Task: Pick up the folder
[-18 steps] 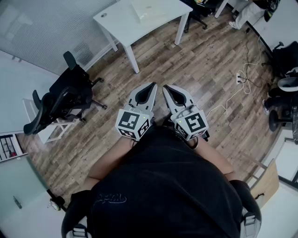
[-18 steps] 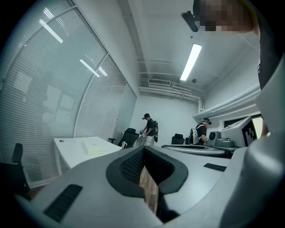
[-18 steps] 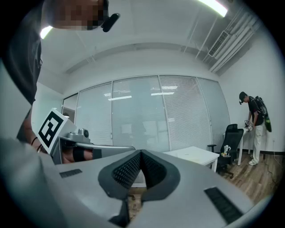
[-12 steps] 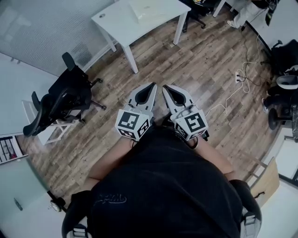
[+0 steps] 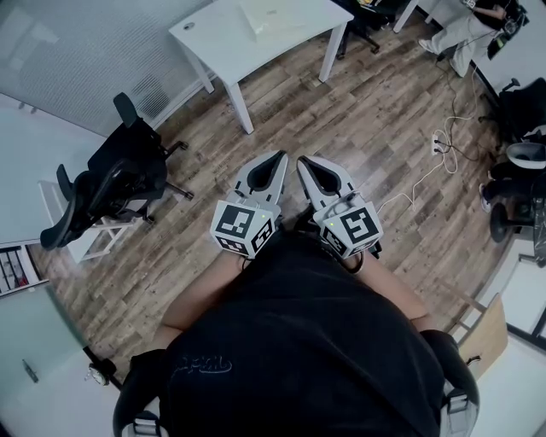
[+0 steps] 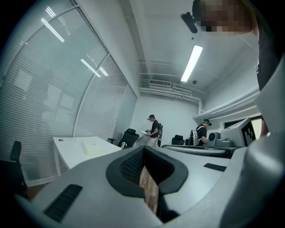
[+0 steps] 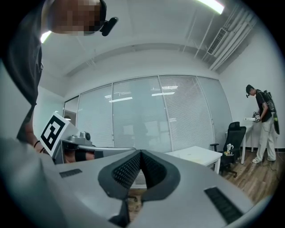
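Folder [image 5: 275, 17] sits right up at twelve o'clock in the head view, a pale flat slab lying on the white tabletop [image 5: 213, 38], well apart from both grippers. The left gripper [image 5: 279, 160] and right gripper [image 5: 304, 162] are at centre frame, side by side just ahead of the person's black shirt [image 5: 299, 341]. Their tips lean toward each other and aim at twelve o'clock over the wooden floor [image 5: 384, 111].

In the left gripper view the jaws are pressed together with nothing held, just a sliver of floor showing through the slit lower down. From there the folder shows at eight o'clock, flat on the tabletop. In the right gripper view it's the same: jaws together, empty, with the tabletop off at four o'clock in front of the blinds.

Around the room in the head view, a black office chair [image 5: 115, 183] stands at nine o'clock and a white cable [image 5: 444, 154] trails across the floor at two o'clock. Another person [image 5: 465, 30] is up at one o'clock, beyond the tabletop.
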Tool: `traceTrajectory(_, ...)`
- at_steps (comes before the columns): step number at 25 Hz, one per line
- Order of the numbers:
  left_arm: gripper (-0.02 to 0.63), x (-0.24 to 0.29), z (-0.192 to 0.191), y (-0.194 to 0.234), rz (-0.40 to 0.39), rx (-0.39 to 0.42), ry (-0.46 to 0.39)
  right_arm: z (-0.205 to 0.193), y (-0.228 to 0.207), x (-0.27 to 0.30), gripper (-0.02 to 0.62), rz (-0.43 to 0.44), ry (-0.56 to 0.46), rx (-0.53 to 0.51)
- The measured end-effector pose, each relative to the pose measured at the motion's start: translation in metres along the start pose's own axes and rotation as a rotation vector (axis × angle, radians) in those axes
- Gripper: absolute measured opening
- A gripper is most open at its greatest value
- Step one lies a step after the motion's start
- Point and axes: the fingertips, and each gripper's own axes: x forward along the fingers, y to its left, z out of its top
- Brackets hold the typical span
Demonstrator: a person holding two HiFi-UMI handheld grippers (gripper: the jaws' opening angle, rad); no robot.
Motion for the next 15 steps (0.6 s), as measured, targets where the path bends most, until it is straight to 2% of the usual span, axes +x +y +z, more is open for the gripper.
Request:
traceTrajectory(4,0.012,0.009,0.001,0.008,0.014,-0.049,-0.004,-0.002,-0.014,0.006,0.021,-0.011,0.016,0.012)
traceTrajectory(15,0.012,0.062,-0.005,0.015,0.025,-0.048,0.028,-0.005,-0.067,0.023,0.021,0.008,0.044,0.034)
